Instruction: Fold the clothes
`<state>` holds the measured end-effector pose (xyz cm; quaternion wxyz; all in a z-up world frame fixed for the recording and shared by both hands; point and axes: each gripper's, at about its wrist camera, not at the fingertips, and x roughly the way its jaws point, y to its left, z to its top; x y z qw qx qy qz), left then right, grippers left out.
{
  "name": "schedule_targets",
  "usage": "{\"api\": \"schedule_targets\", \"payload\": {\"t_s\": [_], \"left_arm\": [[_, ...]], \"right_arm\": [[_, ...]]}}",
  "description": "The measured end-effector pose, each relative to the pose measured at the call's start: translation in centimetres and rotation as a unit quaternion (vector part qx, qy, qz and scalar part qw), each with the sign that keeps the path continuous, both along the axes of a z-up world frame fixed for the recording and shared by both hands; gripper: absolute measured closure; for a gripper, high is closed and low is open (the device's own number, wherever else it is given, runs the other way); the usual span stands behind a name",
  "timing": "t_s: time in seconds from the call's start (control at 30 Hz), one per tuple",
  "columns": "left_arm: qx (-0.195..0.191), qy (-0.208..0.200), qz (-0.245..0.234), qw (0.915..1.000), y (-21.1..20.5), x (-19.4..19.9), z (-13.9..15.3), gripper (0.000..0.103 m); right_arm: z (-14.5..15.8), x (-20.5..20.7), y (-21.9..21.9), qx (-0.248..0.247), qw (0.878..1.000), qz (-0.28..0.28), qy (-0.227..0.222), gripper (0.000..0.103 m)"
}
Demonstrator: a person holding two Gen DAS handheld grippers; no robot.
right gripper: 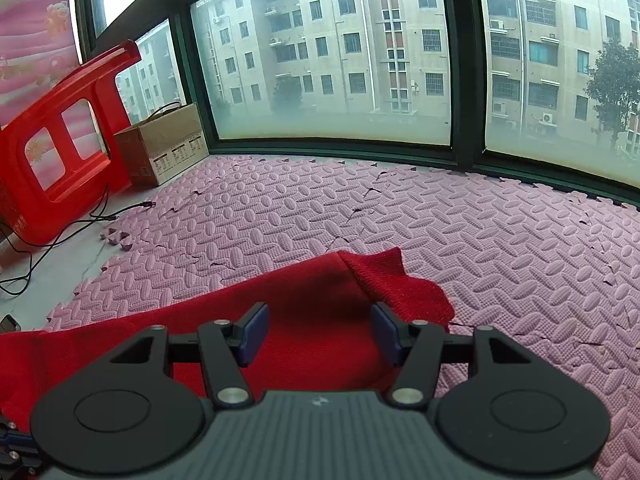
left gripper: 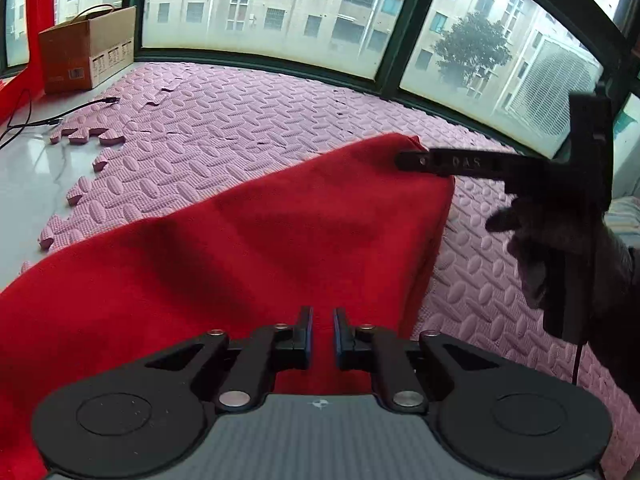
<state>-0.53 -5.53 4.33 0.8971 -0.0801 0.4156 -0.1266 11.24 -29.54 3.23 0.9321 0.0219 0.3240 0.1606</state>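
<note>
L gripper [left gripper: 322, 334]: jaws nearly together, red cloth runs between them, so prob. clamped on the near edge. R gripper [right gripper: 318, 334]: jaws apart, cloth below and between, pads not pressing.

Landmark = pink foam mat [left gripper: 248, 128]. Red garment [left gripper: 240, 240] partly lifted over the mat's near side, far corner up by R gripper's finger. Red stool [right gripper: 60, 128] and cardboard box [right gripper: 164, 144] off the mat's left edge, w/ a black cable [right gripper: 88, 216] near them.

Judgement: corner release underway. Keep L grip firm, edge taut, lower flat onto the mat so corners align, no creases.
</note>
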Motion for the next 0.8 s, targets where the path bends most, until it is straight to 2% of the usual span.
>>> {"api": "schedule_targets", "payload": {"t_s": [0.13,0.27,0.4,0.43,0.5,0.63,0.73,0.8], "left_arm": [[-0.010,-0.005,0.063,0.9980,2.5,2.4,0.7,0.091],[0.005,-0.009,0.107,0.9942,4.9,4.0,0.5,0.091],[-0.034,-0.004,0.135,0.9902,6.4,4.5,0.4,0.091],[-0.038,-0.015,0.131,0.9905,6.3,4.2,0.7,0.091],[-0.016,-0.056,0.102,0.9930,5.3,3.2,1.6,0.091],[0.010,-0.035,0.088,0.9955,5.0,3.4,1.1,0.091],[0.023,-0.034,0.095,0.9947,5.7,3.2,0.8,0.091],[0.054,-0.026,0.121,0.9909,6.2,3.7,0.3,0.091]], "right_arm": [[0.0,-0.1,0.1,-0.001,1.000,0.000,-0.002,0.045],[-0.2,0.1,0.0,-0.001,1.000,0.001,-0.001,0.044],[-0.3,0.1,0.0,-0.003,1.000,0.001,0.000,0.044],[-0.3,0.1,0.0,-0.003,1.000,0.002,-0.001,0.044],[-0.3,0.1,0.0,-0.003,1.000,0.001,-0.001,0.044],[-0.3,0.1,0.0,-0.001,1.000,0.001,-0.001,0.044],[-0.4,0.1,0.0,-0.010,1.000,0.000,-0.001,0.044],[-0.5,0.1,-0.1,-0.009,1.000,-0.004,0.000,0.044]]}}
